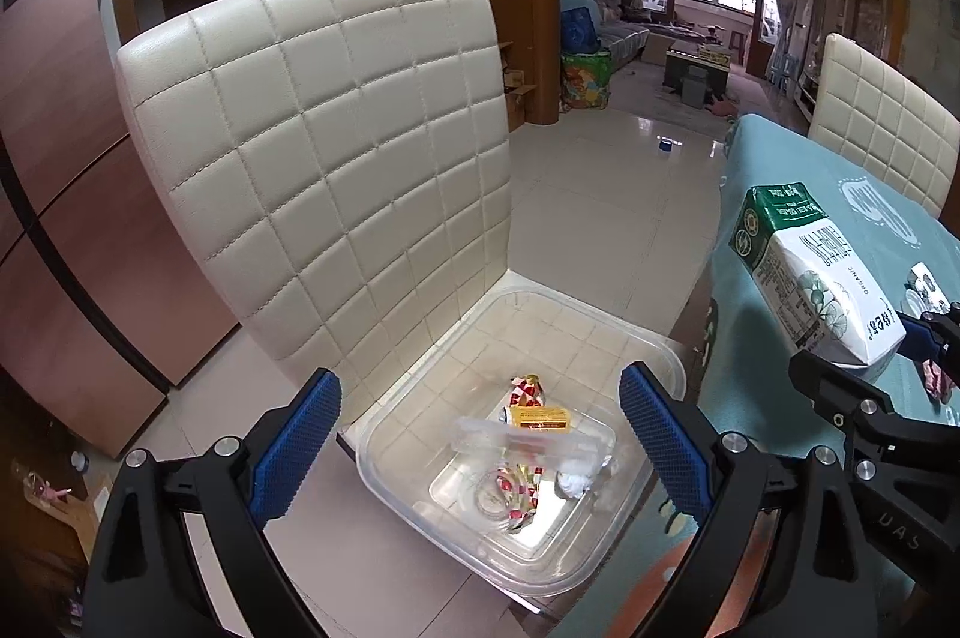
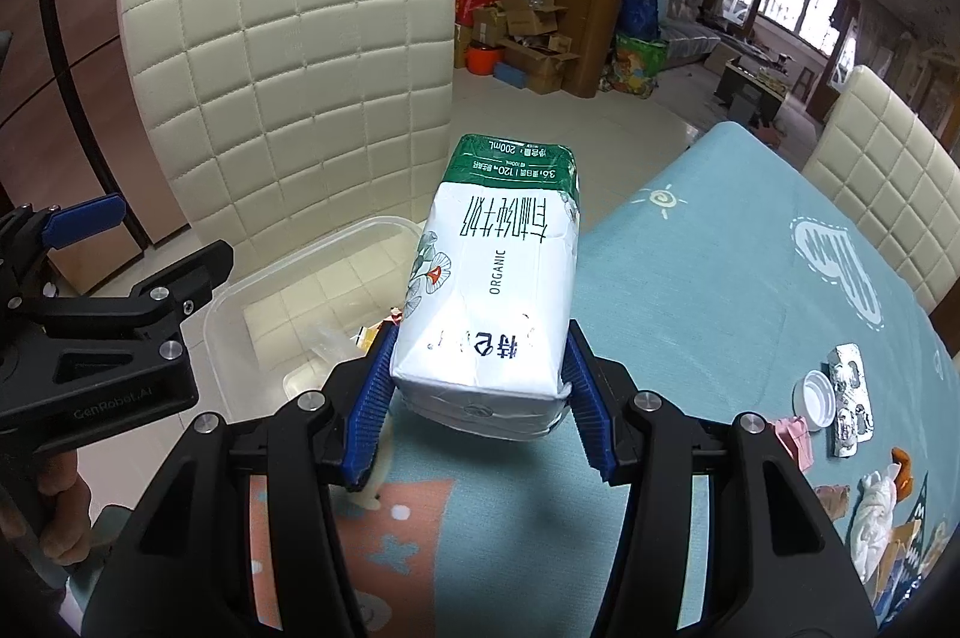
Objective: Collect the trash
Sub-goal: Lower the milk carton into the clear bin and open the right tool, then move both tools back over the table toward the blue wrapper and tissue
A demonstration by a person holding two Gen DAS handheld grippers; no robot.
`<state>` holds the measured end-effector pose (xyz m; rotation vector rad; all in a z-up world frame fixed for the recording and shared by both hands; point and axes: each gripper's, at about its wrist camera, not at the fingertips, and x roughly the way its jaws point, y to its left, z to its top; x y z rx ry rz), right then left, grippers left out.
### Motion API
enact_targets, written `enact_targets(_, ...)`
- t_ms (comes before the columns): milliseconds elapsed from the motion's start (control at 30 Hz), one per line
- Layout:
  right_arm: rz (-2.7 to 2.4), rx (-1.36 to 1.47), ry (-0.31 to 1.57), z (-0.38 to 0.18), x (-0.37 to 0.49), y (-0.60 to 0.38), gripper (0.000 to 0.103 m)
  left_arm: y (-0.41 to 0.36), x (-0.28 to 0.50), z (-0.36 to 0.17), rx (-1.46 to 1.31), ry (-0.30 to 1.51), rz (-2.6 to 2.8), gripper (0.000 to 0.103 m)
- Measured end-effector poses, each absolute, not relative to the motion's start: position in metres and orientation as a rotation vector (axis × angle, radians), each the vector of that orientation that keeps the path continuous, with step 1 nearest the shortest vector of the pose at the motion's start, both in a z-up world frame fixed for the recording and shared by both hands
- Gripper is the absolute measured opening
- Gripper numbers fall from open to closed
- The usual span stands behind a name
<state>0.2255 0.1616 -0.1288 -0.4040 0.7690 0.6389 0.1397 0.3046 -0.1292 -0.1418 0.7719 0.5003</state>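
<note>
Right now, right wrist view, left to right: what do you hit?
left gripper → clear plastic bin → milk carton held in right gripper → white bottle cap → silver foil wrapper.

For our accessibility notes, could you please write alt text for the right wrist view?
The right hand-held gripper clamps a white and green milk carton above a teal tablecloth. Left of it, a clear plastic bin sits on a cream chair.
</note>
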Motion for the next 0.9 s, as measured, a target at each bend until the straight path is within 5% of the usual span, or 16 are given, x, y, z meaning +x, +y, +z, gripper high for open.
enact_targets(367,0.708,-0.458,0.743,-0.131,0.207,0.183,0.058,0.317,0.127,-0.134,-0.162,0.786,0.535,0.092)
enact_targets(533,0.691,-0.452,0.719,-0.126,0.205,0.179,0.079,0.315,0.126,-0.133,-0.168,0.785,0.535,0.092)
enact_targets(900,0.615,-0.395,0.693,-0.107,0.205,0.147,0.079,0.301,0.119,-0.119,-0.151,0.765,0.508,0.092)
